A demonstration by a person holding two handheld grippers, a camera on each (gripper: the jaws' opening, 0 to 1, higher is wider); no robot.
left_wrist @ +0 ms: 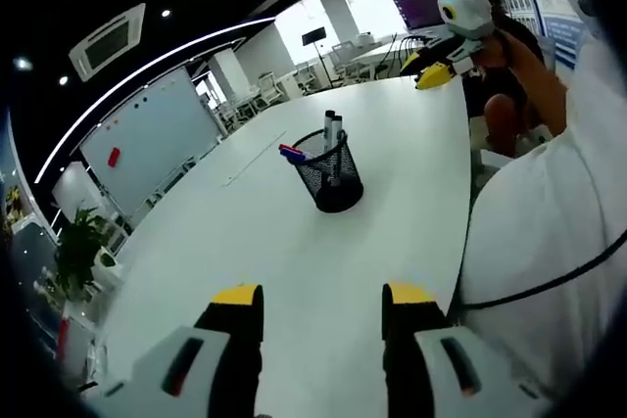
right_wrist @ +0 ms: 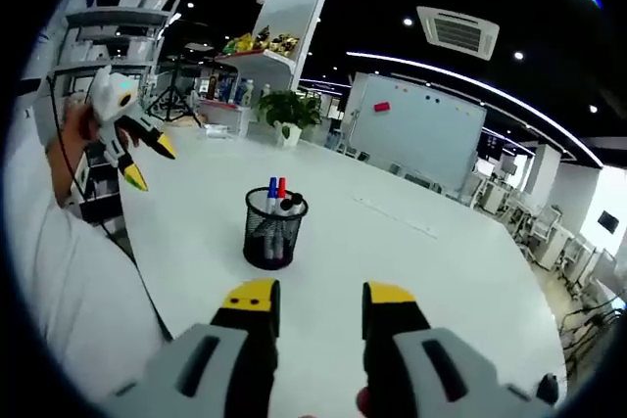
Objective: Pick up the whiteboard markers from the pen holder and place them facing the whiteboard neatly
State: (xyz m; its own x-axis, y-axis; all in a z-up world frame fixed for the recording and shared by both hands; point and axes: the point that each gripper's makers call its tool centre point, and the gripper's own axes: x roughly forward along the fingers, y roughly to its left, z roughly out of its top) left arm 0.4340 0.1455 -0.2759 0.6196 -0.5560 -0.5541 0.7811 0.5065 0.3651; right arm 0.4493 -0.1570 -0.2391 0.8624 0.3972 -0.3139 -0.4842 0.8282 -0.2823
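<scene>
Two sets of tongs are up off the white surface [left_wrist: 294, 271], and both are empty. In the left gripper view my left tongs [left_wrist: 323, 305] rise from the bottom with yellow tips spread apart and nothing but bare surface between the jaws. In the right gripper view my right tongs [right_wrist: 320, 302] stand the same way — tips apart, gripping nothing.

The black mesh pen holder [left_wrist: 331, 175] stands upright on the surface, well ahead of both tongs and touching neither. From the left gripper view I see grey-capped markers [left_wrist: 332, 134] sticking straight up out of it, while a blue and a red one [left_wrist: 292, 154] lean over its left rim. From the right gripper view the same holder [right_wrist: 273, 232] shows a blue marker [right_wrist: 271, 190] and a red marker [right_wrist: 282, 188] upright at the back and dark caps at the front.

The whiteboard [left_wrist: 147, 139] stands beyond the far edge of the surface, with a small red object stuck on its face; in the right gripper view it sits behind the holder to the right [right_wrist: 416, 134].

My right tongs also appear at the upper right of the left gripper view [left_wrist: 431, 73], held in the air — and my left tongs show at the upper left of the right gripper view [right_wrist: 147, 159], yellow tips parted. A potted plant [right_wrist: 292, 110] stands at the far side of the surface.
</scene>
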